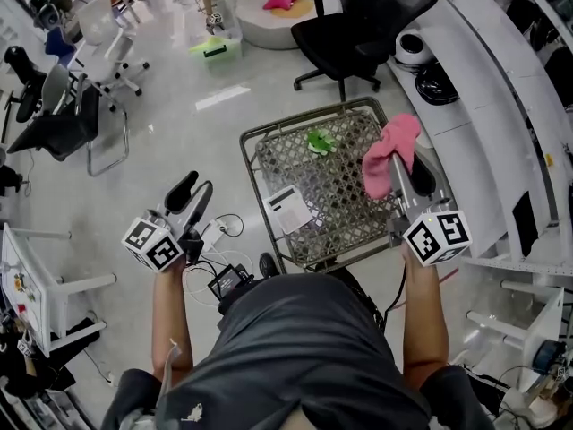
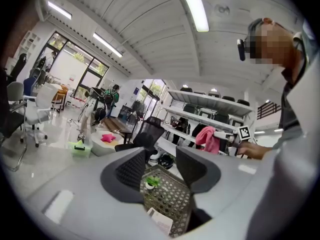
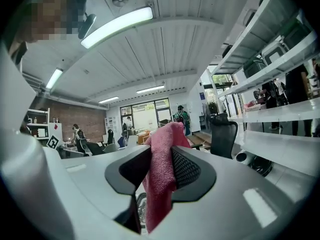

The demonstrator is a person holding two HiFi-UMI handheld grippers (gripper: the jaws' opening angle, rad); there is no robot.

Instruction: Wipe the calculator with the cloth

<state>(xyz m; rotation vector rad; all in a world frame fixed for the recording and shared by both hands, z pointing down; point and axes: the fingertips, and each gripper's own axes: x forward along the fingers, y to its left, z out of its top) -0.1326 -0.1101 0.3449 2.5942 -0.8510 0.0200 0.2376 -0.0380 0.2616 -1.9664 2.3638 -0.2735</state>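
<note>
A pink cloth point(image 1: 391, 155) hangs from my right gripper point(image 1: 407, 170), which is shut on it above the right side of a wire-mesh table point(image 1: 345, 231). In the right gripper view the cloth point(image 3: 162, 179) stands up out of the jaws of that gripper point(image 3: 161, 164) and drapes down between them. A flat white thing with dark print, probably the calculator point(image 1: 288, 209), lies near the table's front left corner. My left gripper point(image 1: 197, 184) is open and empty, held left of the table. In the left gripper view that gripper point(image 2: 160, 164) looks toward the table, the white thing point(image 2: 160, 221) and the cloth point(image 2: 207, 138).
A small green plant point(image 1: 320, 141) sits on the far part of the mesh table. A black office chair point(image 1: 358, 25) stands behind it. White shelving point(image 1: 474, 106) runs along the right. Cables and a black box point(image 1: 228, 280) lie on the floor by my left gripper.
</note>
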